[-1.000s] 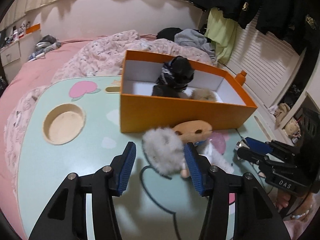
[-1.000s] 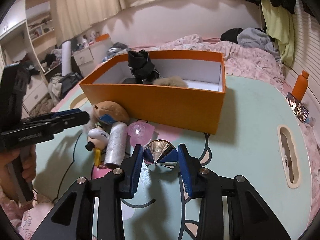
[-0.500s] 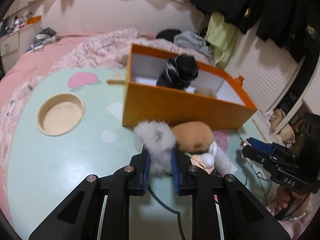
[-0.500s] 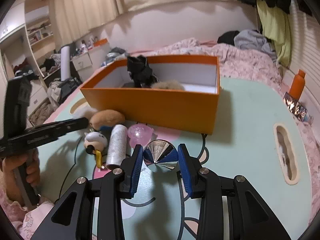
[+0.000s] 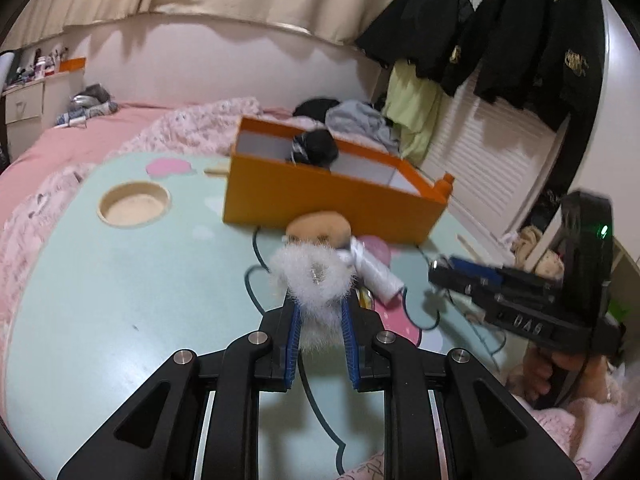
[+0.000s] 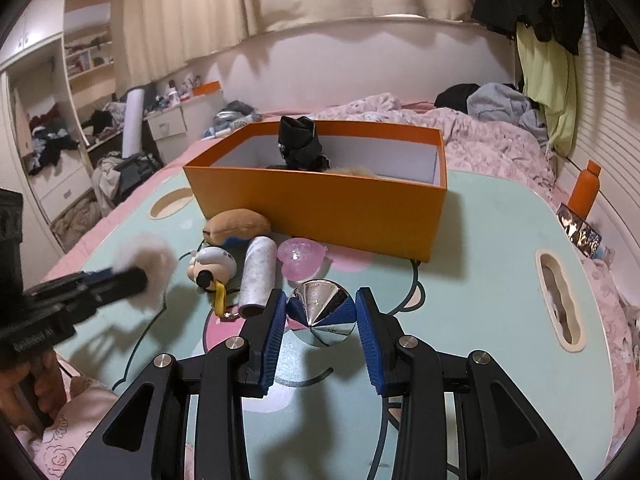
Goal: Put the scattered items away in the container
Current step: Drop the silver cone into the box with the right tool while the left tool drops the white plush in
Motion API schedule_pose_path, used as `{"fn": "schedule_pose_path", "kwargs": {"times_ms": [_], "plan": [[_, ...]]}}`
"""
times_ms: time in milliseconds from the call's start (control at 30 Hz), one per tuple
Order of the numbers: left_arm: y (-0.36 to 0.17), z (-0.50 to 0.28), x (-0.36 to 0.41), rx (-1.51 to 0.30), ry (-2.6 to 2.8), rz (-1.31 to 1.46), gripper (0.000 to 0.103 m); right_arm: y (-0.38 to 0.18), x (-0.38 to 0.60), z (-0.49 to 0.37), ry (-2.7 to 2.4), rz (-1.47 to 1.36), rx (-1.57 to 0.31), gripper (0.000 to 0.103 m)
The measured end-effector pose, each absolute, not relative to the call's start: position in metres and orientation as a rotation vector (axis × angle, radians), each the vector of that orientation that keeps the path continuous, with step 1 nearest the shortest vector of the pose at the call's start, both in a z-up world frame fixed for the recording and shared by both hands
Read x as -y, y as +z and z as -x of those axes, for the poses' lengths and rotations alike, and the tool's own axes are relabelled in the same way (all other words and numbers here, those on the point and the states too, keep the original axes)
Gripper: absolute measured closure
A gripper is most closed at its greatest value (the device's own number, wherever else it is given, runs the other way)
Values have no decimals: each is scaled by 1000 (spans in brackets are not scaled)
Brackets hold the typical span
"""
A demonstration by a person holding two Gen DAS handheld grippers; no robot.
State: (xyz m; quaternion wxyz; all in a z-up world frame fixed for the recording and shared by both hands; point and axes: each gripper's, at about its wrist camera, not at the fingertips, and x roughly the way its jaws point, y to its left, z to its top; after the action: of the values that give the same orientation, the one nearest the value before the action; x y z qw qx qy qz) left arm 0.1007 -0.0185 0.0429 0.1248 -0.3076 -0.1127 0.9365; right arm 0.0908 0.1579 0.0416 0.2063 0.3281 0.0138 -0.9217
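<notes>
Pink bed (image 5: 80, 136), beige curtains (image 6: 192, 12), cluttered shelves (image 6: 48, 128).

Blurred: white fluffy pompom (image 6: 150, 258) and black left gripper (image 6: 120, 280) in the right wrist view.
Partly hidden: black crumpled bundle (image 5: 314, 148), its lower part behind the orange cardboard box (image 5: 320, 204) wall.
Partly hidden: tan fuzzy item (image 6: 356, 170) in the box, only its top showing.
Cut off: hand (image 6: 24, 384) at the left edge.

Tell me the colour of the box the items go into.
Orange outside, white inside: the box shows best in the right wrist view.
</notes>
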Motion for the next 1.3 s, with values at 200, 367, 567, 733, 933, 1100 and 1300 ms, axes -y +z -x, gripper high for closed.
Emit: {"fn": "schedule_pose_path", "kwargs": {"times_ms": [200,367,567,733,933,1100,1300], "plan": [[42,-99,14,315,2718,909,83,40,-157,-91,-2566,-917,-35,68],[52,-93,10,256,2731,890,83,43,-156,-89,-2561,-913,-34,68],[95,-68,12,220,2743,785,83,72,-154,-68,-2579,-842,-57,68],[133,-27,12,217,2764,714,83,116,-152,-44,-2661,-696,-106,68],[132,38,3,162,2760,789,83,112,-149,21,-2715,-805,-70,68],[103,65,2,221,2740,879,83,80,-149,49,-2697,-948,-8,68],[90,83,-3,186,2742,959,83,79,-152,59,-2695,-971,1,68]]}}
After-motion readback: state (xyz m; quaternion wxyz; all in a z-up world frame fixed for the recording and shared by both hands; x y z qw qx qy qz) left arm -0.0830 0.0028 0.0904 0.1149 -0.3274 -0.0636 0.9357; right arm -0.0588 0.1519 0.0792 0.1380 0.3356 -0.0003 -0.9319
